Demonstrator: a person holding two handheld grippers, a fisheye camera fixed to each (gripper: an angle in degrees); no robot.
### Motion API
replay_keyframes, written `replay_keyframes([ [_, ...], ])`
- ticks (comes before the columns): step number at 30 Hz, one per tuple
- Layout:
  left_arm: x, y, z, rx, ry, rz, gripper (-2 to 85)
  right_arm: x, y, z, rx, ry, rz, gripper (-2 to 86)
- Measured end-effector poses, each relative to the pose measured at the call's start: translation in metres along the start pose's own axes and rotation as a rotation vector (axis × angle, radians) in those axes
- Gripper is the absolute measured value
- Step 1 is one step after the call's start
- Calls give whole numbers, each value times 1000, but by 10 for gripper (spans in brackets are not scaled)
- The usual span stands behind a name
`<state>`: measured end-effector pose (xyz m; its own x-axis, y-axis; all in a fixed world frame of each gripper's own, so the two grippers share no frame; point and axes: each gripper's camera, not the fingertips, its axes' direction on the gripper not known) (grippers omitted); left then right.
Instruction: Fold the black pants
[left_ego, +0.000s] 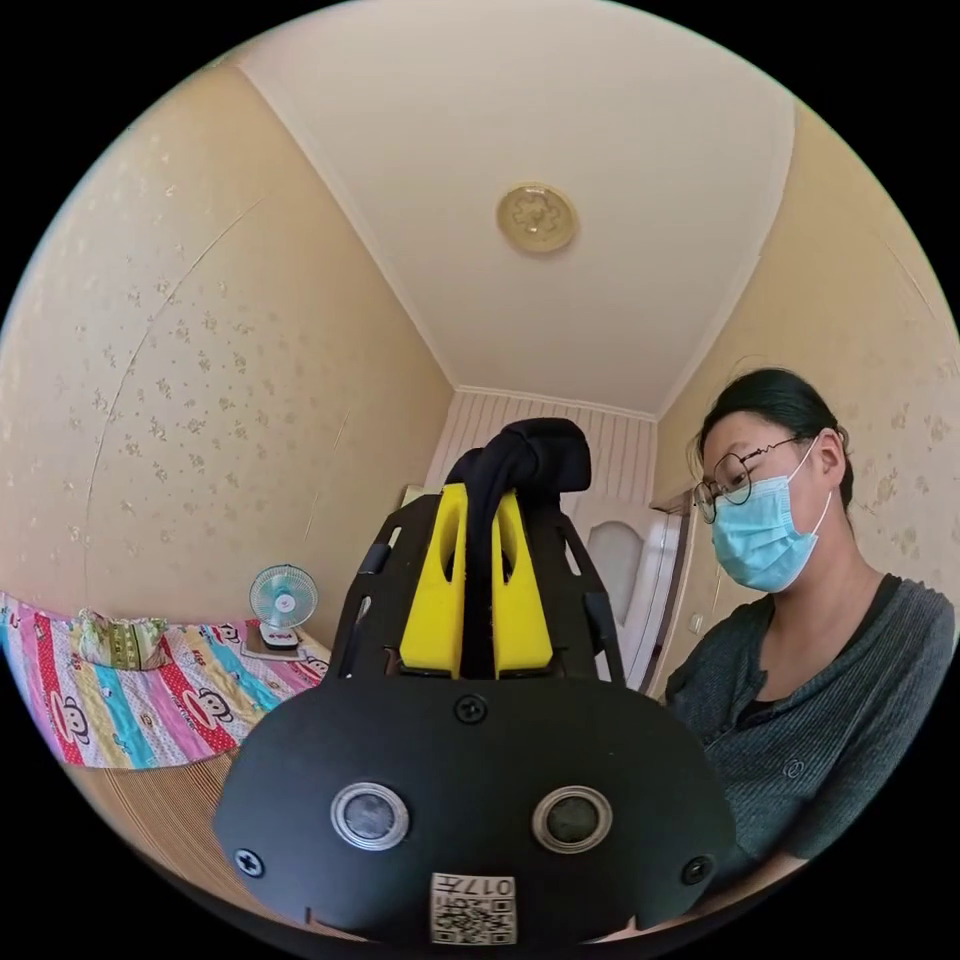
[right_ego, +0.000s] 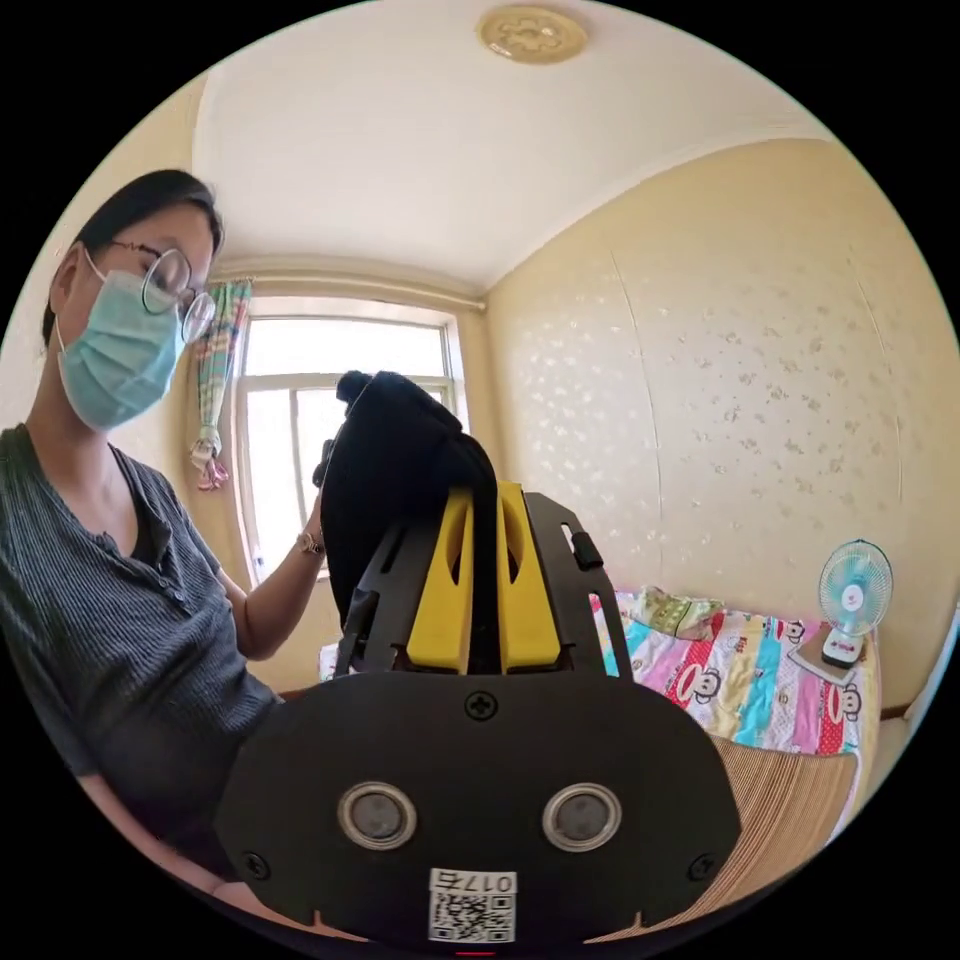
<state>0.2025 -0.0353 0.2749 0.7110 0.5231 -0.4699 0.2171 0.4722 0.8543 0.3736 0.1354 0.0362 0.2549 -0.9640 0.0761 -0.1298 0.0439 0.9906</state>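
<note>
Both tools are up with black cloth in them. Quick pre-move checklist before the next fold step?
1. Left tool grip: black pants pinched between its yellow jaws. Ok.
2. Right tool grip: black pants pinched between its yellow jaws. Ok.
3. Cloth bunching: fabric wads up above both tools, not flat. Not ok.
4. Which part of the pants each tool holds (waist, hem): cannot tell.
5. Hanging length and where it drapes: below the views. Cannot tell.
6. Landing spot: bedspread lies beyond the right tool, with a small fan at its far end. The surface under the tools: cannot tell.
</note>
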Motion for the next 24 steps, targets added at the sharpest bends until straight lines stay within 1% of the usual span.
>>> replay_keyframes([
  [3, 16, -22, -17, -10, -84, 74, 38, -17, -46, -8, 68, 34, -124, 34],
  [6, 33, -40, -24, -24, -177, 147, 39, -37, -84, -6, 80, 33, -204, 33],
  [10, 46, -49, -26, 1, -244, 194, 40, -57, -103, -4, 111, 64, -183, 31],
  [14, 36, -47, -11, -13, -338, 184, 40, -56, -98, 11, 80, 190, -106, 31],
  [17, -7, -45, 9, -70, -432, 104, 40, -13, -85, 43, -10, 202, 20, 31],
  [19, -75, -45, 33, -119, -470, -31, 39, 32, -77, 72, -90, 212, 122, 33],
  [20, -97, -46, 40, -134, -470, -85, 39, 70, -71, 98, -147, 237, 203, 34],
  [21, -143, -48, 57, -166, -469, -186, 38, 112, -66, 128, -206, 276, 285, 36],
  [22, -194, -53, 78, -206, -491, -253, 37, 133, -64, 145, -236, 304, 324, 37],
  [23, -221, -55, 90, -229, -516, -276, 38, 178, -58, 181, -289, 362, 404, 40],
  [24, -275, -58, 113, -280, -592, -313, 40, 224, -49, 221, -344, 412, 475, 45],
])
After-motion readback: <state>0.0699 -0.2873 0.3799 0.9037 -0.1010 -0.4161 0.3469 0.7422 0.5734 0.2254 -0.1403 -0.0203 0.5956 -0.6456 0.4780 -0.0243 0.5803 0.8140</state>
